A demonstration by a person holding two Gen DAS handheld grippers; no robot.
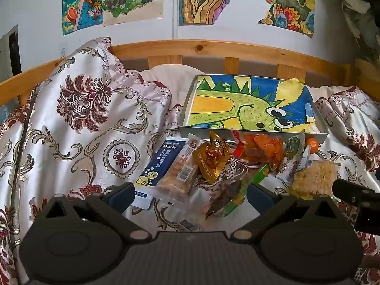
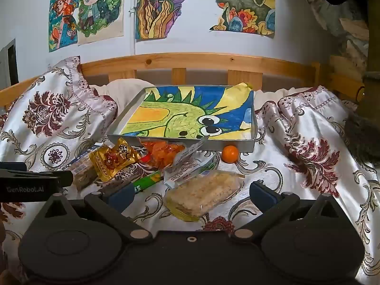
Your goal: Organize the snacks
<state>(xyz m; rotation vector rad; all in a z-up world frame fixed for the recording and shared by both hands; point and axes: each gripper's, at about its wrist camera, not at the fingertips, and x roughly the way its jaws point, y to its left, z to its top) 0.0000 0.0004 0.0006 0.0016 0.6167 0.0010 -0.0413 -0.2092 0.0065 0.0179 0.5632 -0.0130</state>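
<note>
both grippers wide open holding nothing, I'd drop the right gripper (image 2: 191,196) squarely over the rice cake pack (image 2: 204,193) then lift it into the tray (image 2: 249,146)

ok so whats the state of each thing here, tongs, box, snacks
left tongs: open, nothing held
right tongs: open, nothing held
box: on the bed, no snacks inside, only a dinosaur drawing
gold packet: sealed, lying outside the box
rice cracker pack: sealed, flat on the bedspread between the right tongs' fingers
orange ball: loose, beside the box's front wall
blue sachet: flat, left end of the pile
</note>
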